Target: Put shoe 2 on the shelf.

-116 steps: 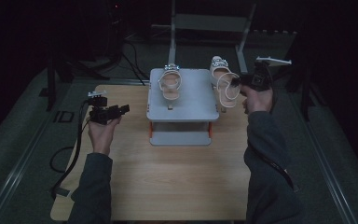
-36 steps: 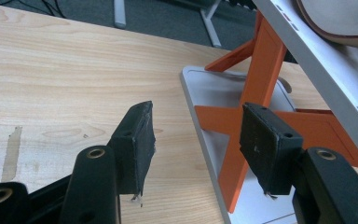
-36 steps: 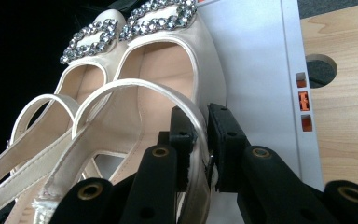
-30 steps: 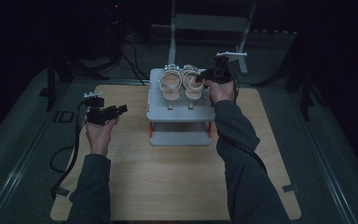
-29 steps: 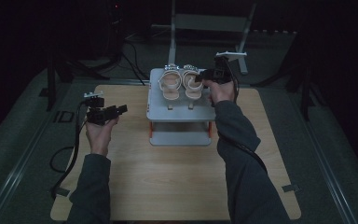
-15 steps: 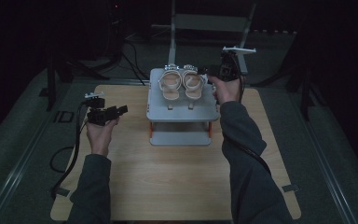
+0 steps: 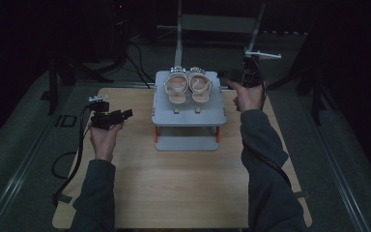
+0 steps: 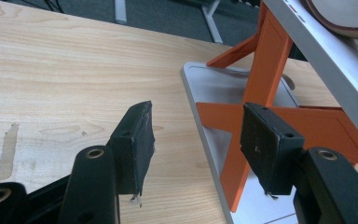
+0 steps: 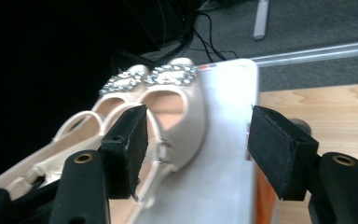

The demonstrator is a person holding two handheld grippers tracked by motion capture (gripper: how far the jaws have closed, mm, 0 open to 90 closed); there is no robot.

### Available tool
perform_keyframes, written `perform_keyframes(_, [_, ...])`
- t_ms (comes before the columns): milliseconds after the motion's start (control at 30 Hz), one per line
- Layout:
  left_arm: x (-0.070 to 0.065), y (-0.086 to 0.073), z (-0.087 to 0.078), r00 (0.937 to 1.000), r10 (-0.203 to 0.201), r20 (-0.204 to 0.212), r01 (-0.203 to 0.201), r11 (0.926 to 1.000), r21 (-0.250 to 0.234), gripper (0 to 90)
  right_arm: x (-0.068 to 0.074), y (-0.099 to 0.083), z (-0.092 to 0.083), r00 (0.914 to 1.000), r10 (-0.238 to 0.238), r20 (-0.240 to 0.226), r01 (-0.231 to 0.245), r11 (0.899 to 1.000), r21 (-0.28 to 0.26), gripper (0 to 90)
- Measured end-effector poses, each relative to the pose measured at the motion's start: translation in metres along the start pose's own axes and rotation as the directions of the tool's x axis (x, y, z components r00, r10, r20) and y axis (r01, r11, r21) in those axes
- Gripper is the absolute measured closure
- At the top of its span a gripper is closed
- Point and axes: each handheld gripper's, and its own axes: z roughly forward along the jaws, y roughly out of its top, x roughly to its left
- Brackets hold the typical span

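Smooth, perhaps leather sandals (image 7: 187, 88) with glittery buckles; matt grey rack (image 7: 189, 113); wood-grain table (image 7: 174, 183).

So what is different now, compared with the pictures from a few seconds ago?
The right gripper carried the second sandal from the right of the rack onto its top, beside the first sandal. Its jaws have just been opening; it let go, nothing is between them now, and it drew back to the rack's right. The left gripper stayed open in place, as did the first sandal and the rack.
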Motion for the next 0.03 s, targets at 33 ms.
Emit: perform_keyframes(33, [0.0000, 0.0000, 0.0000, 1.0000, 0.000, 0.000, 0.000, 1.0000, 0.000, 44.9, 0.0000, 0.0000, 0.0000, 1.0000, 0.000, 0.000, 0.000, 1.000, 0.000, 37.5])
